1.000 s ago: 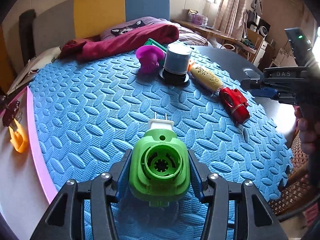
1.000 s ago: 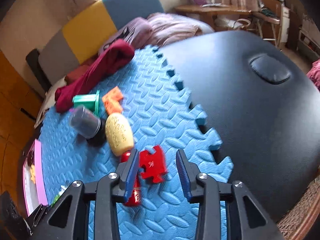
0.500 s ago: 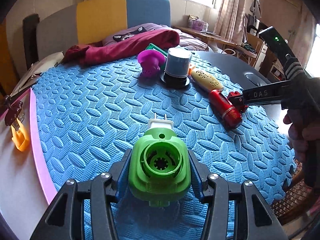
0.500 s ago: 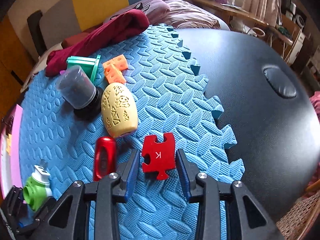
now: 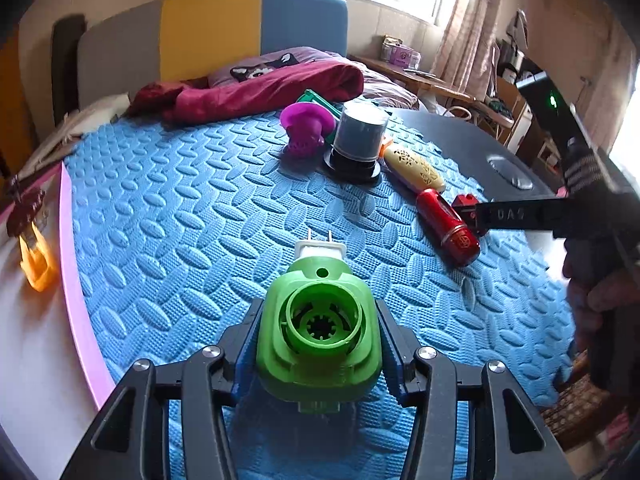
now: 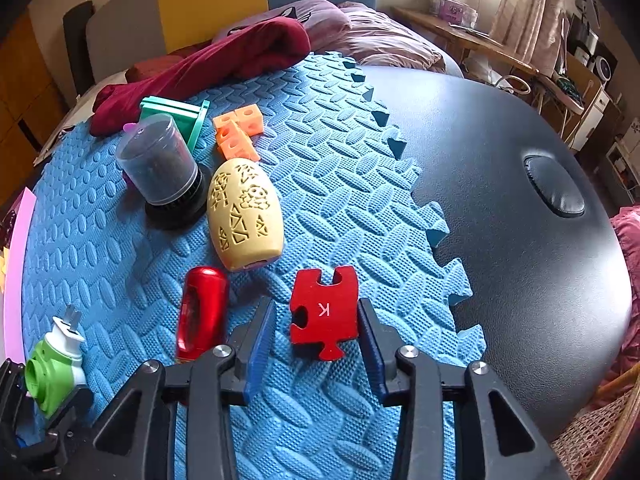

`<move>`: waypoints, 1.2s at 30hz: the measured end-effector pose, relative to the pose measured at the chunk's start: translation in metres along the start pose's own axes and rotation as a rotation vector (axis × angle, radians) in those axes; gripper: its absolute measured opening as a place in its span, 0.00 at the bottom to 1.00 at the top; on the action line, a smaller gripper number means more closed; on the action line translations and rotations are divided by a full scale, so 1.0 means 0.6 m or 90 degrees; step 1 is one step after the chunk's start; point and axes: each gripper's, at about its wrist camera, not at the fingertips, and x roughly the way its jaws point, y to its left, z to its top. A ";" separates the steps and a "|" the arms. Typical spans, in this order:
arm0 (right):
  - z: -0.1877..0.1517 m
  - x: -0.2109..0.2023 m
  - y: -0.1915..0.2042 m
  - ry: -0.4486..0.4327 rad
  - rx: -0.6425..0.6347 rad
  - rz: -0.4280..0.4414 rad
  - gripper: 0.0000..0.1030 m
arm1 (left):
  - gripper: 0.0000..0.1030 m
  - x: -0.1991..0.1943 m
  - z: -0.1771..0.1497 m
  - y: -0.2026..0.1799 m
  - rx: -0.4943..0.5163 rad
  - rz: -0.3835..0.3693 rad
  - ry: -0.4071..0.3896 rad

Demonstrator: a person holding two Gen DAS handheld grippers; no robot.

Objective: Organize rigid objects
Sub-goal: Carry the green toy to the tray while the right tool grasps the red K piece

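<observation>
My left gripper (image 5: 318, 340) is shut on a green plug-in device (image 5: 318, 332), whose white plug points away over the blue foam mat (image 5: 180, 208). A red puzzle piece (image 6: 324, 312) marked K lies flat on the mat between the fingers of my right gripper (image 6: 316, 314). That gripper is open, with a clear gap at the left pad, while the right pad sits close to the piece's edge. In the left wrist view the right gripper (image 5: 478, 218) reaches in from the right, held by a hand (image 5: 600, 288), its tips at the puzzle piece (image 5: 464, 201).
A red cylinder (image 6: 202, 314) lies just left of the puzzle piece. Behind them are a yellow egg-shaped shell (image 6: 246, 212), a grey canister (image 6: 160, 164), orange cubes (image 6: 236, 132), a teal part (image 6: 172, 114) and a maroon cloth (image 6: 208, 64). Black tabletop (image 6: 500, 160) lies right, and a pink-edged board (image 5: 76, 280) left.
My right gripper has swung and rolled, and sunk toward the mat beside the red cylinder. The puzzle piece now sits squarely between slightly wider fingers. My left gripper has kept still with the green device.
</observation>
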 end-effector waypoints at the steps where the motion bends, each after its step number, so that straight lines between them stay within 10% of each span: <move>1: 0.000 -0.001 -0.001 0.001 0.003 0.002 0.40 | 0.51 -0.004 0.000 0.002 -0.003 0.000 -0.002; 10: 0.000 0.000 0.000 -0.001 -0.005 -0.004 0.40 | 0.51 -0.083 0.009 0.028 -0.045 -0.006 -0.054; 18: -0.006 -0.005 0.013 -0.016 -0.035 -0.007 0.31 | 0.51 -0.167 0.031 0.189 -0.226 0.077 -0.118; 36: -0.004 -0.003 0.012 -0.017 -0.032 -0.005 0.31 | 0.51 -0.076 0.016 0.412 -0.375 0.224 -0.022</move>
